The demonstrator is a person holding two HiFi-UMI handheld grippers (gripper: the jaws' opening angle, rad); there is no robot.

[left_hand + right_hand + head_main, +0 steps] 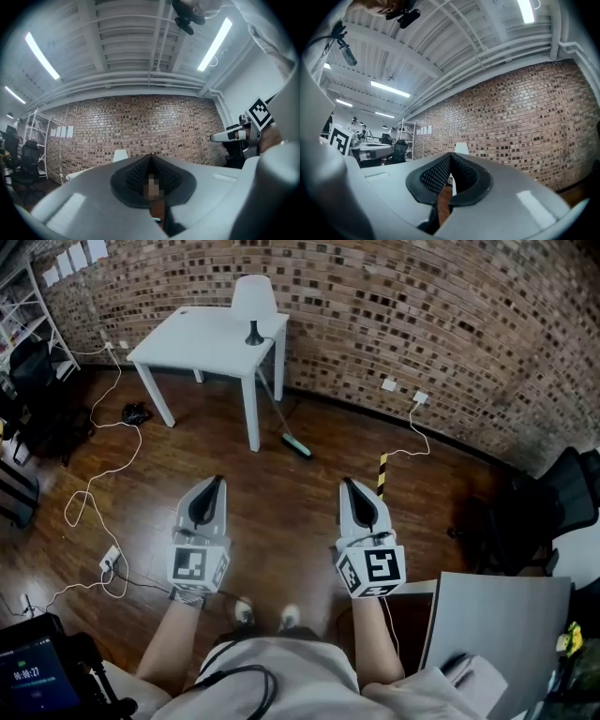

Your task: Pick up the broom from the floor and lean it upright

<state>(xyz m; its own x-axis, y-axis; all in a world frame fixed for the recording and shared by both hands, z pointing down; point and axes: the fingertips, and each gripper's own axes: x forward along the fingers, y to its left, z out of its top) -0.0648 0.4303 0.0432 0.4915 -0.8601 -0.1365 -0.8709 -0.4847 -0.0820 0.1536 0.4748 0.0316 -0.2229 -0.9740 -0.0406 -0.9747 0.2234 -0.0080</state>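
The broom (297, 445) stands tilted: its green head rests on the wood floor and its thin handle runs up against the corner of the white table (211, 338). Both grippers are held side by side well short of it, pointing toward the brick wall. My left gripper (217, 482) has its jaws together with nothing between them, and its dark pads meet in the left gripper view (150, 159). My right gripper (346, 484) is likewise shut and empty, its pads closed at the tip in the right gripper view (451, 157).
A white lamp (254, 301) stands on the table. White cables and a power strip (110, 559) lie on the floor at left. A yellow-black striped post (382, 474) stands near the right gripper. A black chair (562, 493) and a grey board (497, 624) sit at right.
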